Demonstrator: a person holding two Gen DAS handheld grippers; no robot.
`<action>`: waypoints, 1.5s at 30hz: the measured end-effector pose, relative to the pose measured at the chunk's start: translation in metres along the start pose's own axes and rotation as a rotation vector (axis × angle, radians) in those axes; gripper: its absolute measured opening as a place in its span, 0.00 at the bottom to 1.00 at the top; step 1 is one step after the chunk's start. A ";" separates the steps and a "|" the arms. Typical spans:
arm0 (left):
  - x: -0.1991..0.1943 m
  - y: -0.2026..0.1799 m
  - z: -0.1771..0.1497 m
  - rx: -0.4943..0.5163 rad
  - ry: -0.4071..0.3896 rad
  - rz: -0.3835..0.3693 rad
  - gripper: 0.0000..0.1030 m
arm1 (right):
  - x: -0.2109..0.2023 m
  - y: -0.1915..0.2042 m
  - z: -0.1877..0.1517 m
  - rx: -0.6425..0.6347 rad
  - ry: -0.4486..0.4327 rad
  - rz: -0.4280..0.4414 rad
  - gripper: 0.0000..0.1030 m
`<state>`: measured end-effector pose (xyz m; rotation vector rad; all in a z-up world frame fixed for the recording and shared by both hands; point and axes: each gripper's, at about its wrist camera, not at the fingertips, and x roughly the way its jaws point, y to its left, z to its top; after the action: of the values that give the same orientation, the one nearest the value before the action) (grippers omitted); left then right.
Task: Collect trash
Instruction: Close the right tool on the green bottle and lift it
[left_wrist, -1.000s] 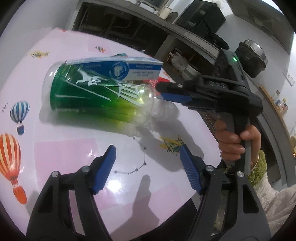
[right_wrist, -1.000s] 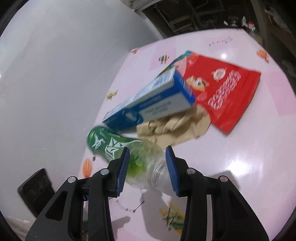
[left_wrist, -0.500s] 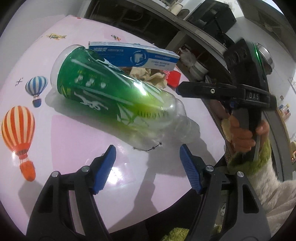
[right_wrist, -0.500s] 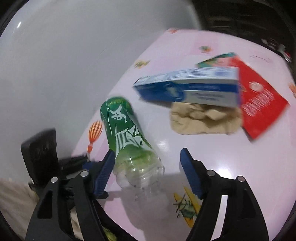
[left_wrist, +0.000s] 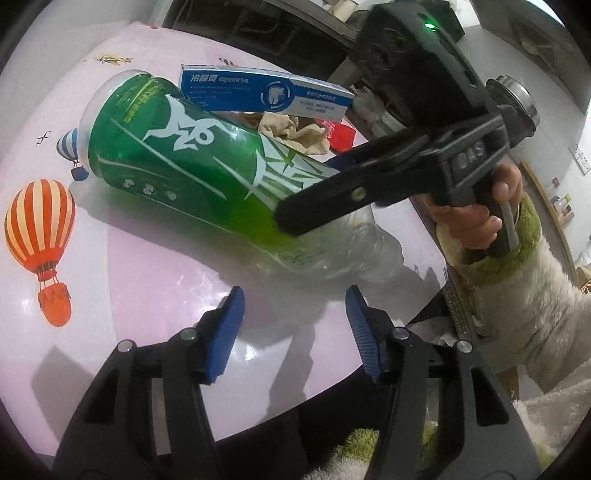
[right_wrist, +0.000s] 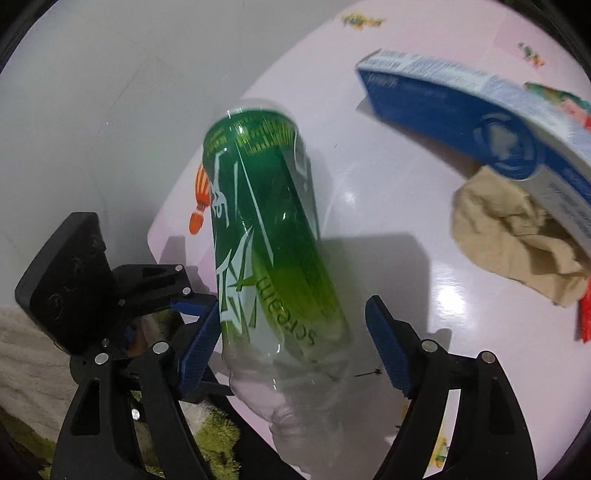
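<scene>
A green plastic bottle (left_wrist: 192, 162) lies on its side on the pink table (left_wrist: 110, 258), its clear neck toward me. My right gripper (right_wrist: 295, 332) straddles the bottle's lower body (right_wrist: 266, 229). Its jaws are opening, and the right pad stands off the bottle. In the left wrist view one of its black fingers (left_wrist: 332, 206) crosses over the bottle. My left gripper (left_wrist: 295, 325) hovers just short of the neck. Its jaws are closing with nothing between them. Behind the bottle a blue-and-white toothpaste box (left_wrist: 266, 96) rests on crumpled tan paper (left_wrist: 295, 133) and a red packet (left_wrist: 340, 136).
The table's near edge (left_wrist: 332, 384) runs just under my left gripper, with a dark drop below. A hand in a fuzzy white sleeve with a green cuff (left_wrist: 517, 236) holds the right gripper. Dark shelves and a steel pot (left_wrist: 517, 99) stand beyond the table.
The right gripper's jaws went from narrow at the bottle's neck to wide. It swung round and now straddles the bottle's body. The left gripper's jaws have narrowed.
</scene>
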<state>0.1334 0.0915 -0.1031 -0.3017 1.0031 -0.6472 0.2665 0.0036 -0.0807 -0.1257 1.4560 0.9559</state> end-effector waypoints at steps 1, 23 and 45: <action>0.000 0.000 0.000 -0.001 0.000 -0.002 0.51 | 0.005 -0.001 0.008 -0.001 0.010 -0.005 0.74; -0.013 0.006 0.000 0.044 -0.014 0.089 0.57 | -0.023 -0.013 -0.049 0.141 -0.201 -0.080 0.64; -0.005 -0.070 0.098 0.353 -0.181 0.198 0.69 | -0.157 -0.060 -0.259 0.633 -0.824 -0.120 0.63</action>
<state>0.1895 0.0346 -0.0127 0.0497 0.7189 -0.5924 0.1286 -0.2659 -0.0185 0.5789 0.8939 0.3272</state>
